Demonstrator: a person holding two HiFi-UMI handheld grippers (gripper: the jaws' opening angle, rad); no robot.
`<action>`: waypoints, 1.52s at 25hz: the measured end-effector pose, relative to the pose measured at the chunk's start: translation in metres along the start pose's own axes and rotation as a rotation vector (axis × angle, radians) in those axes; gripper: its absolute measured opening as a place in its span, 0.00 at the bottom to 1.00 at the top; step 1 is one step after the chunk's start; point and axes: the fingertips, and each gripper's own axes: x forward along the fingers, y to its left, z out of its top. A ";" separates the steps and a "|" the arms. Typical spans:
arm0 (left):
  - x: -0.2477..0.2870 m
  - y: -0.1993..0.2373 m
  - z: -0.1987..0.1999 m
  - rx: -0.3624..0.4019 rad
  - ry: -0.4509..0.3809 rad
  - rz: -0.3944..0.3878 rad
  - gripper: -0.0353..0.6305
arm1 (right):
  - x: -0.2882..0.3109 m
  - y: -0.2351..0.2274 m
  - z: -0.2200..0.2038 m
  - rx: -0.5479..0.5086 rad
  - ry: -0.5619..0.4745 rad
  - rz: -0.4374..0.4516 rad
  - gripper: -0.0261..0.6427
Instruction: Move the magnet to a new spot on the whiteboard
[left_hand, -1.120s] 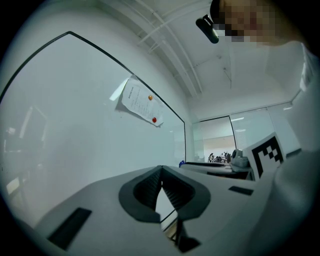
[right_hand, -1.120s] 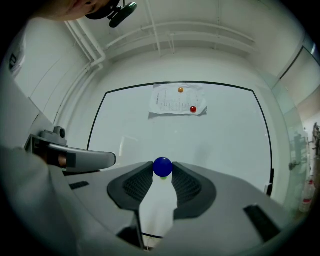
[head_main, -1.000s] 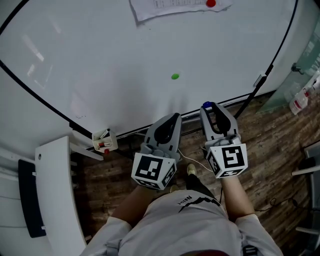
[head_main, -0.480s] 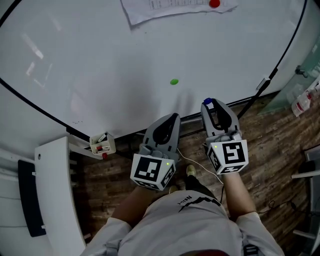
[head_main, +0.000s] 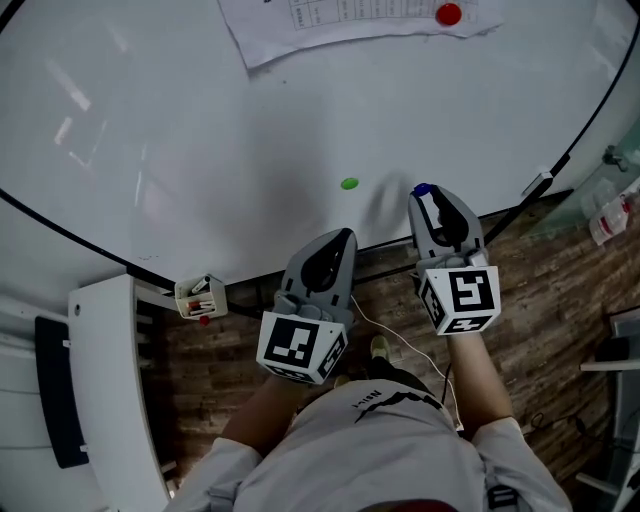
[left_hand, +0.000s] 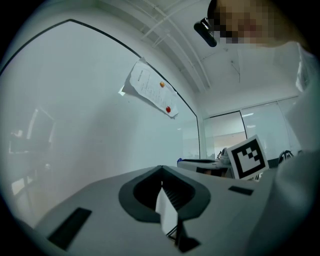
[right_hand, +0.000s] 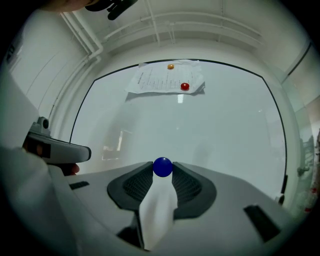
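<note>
A big whiteboard (head_main: 200, 130) with a thin dark frame fills most of the head view, and below it lies a wooden plank floor (head_main: 560, 290). A person in a light shirt (head_main: 370, 450) stands before the board; the small dark lettering at the collar is too blurred to read. A sheet of paper (head_main: 330, 25) with a printed table hangs near the top of the board, its print too small to make out. The right claw (head_main: 425, 193) is closed on a blue magnet (right_hand: 162, 167), pinching it between its tips close to the board's lower part; whether it touches the board cannot be told. The left claw (head_main: 345, 235) is lower, its jaws closed together with nothing between them. A small box (head_main: 200, 296) of markers sits at the board's bottom edge. A green magnet (head_main: 349, 184) sticks to the board just left of the right claw, and a red magnet (head_main: 449, 14) and an orange magnet (right_hand: 170, 66) pin the paper
</note>
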 end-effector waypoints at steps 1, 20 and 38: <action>0.004 0.002 -0.001 -0.002 0.001 0.004 0.07 | 0.006 -0.004 -0.001 -0.001 0.002 0.003 0.23; 0.055 0.021 -0.012 -0.009 0.023 0.074 0.07 | 0.069 -0.041 -0.007 0.004 -0.026 0.033 0.23; 0.056 0.022 -0.013 -0.014 0.022 0.070 0.07 | 0.069 -0.042 -0.010 0.038 -0.012 0.034 0.23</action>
